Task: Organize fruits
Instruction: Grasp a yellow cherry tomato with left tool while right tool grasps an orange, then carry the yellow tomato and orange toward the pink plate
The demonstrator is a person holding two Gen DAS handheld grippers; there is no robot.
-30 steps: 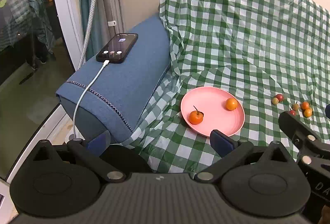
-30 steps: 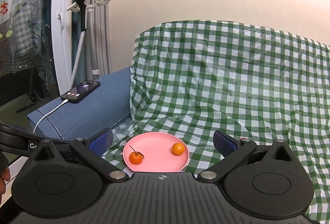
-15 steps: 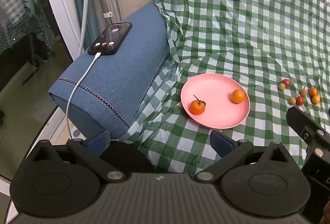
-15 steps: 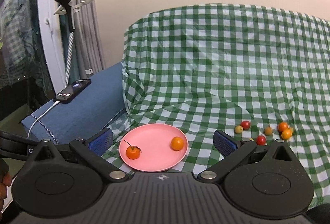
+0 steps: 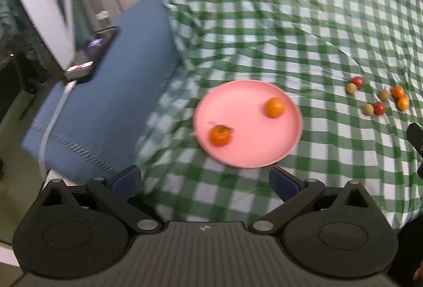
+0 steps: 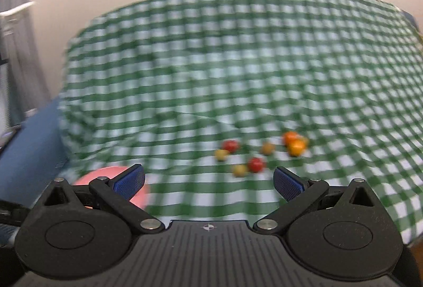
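A pink plate (image 5: 251, 152) lies on the green checked cloth and holds two orange fruits, one with a stem (image 5: 220, 135) and one round (image 5: 275, 107). Several small red, yellow and orange fruits (image 5: 379, 108) lie loose on the cloth to its right; in the right wrist view they lie (image 6: 255, 164) just ahead. My left gripper (image 5: 205, 181) is open and empty, just short of the plate. My right gripper (image 6: 208, 182) is open and empty, short of the loose fruits, with the plate's edge (image 6: 105, 172) behind its left finger.
A blue cushion (image 5: 105, 107) lies left of the plate with a phone (image 5: 92, 57) and its white cable on it. The checked cloth (image 6: 238, 62) rises up the backrest behind. A white door frame (image 5: 34, 4) stands at the far left.
Both grippers have moved right and closer to the cloth. The plate sits nearer the left gripper, and the loose fruits have come to the centre of the right wrist view.
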